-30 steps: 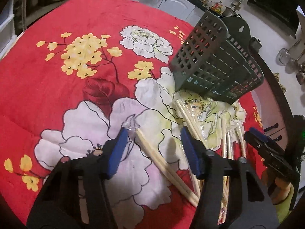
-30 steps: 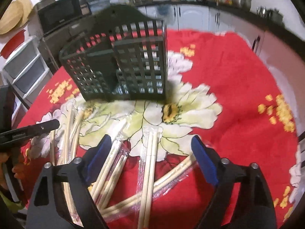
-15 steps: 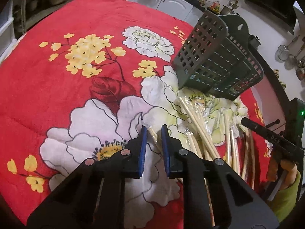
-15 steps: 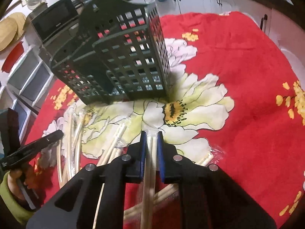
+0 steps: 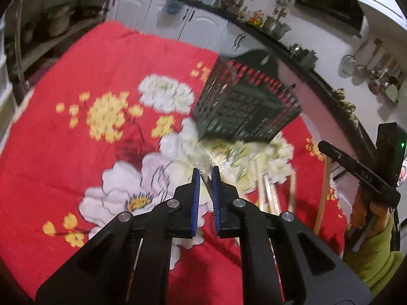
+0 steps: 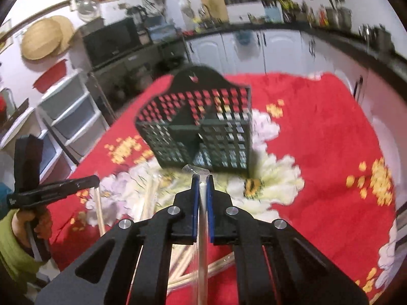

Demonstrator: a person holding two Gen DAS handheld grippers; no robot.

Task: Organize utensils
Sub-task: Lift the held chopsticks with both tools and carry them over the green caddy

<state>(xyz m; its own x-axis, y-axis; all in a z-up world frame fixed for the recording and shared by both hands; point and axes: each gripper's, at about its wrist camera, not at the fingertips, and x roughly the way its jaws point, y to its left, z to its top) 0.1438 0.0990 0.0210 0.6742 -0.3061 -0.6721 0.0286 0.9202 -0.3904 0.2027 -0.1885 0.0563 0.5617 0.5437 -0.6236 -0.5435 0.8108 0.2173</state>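
Chopsticks, wrapped in clear plastic, are in both your grippers right now. Your right gripper (image 6: 202,178) is pinched narrow on one wrapped pair (image 6: 202,218); it runs back betw. the blue pads (image 6: 195,203) toward the cam, and the clear wrapper tip pokes out just past the fingertips. Straight ahead of those fingertips, close, stands the dark green slotted caddy (image 6: 201,129), upright on the red floral cloth (image 6: 318,152), its divider wall facing you, the near compartments showing w/ their open tops.

Your left gripper (image 5: 205,170) is also drawn in narrow, a thin gap betw. the pads (image 5: 195,198), w/ a slim wrapped stick (image 5: 208,190) caught in that gap, slanting back and right under the right finger. Frame is motion-blurred, so can't tell how firm that grip is. Ahead and right of the left fingertips sits the same caddy (image 5: 244,104), tilted in view from the fisheye.

More loose chopsticks (image 5: 267,190) lie on the cloth (image 5: 101,63), right of the left fingers, and below-left of the right fingers (image 6: 150,195), fanned out, some under the gripper body. At the far right of the left view you see the other gripper's handle (image 5: 356,170) in your hand w/ the green sleeve.
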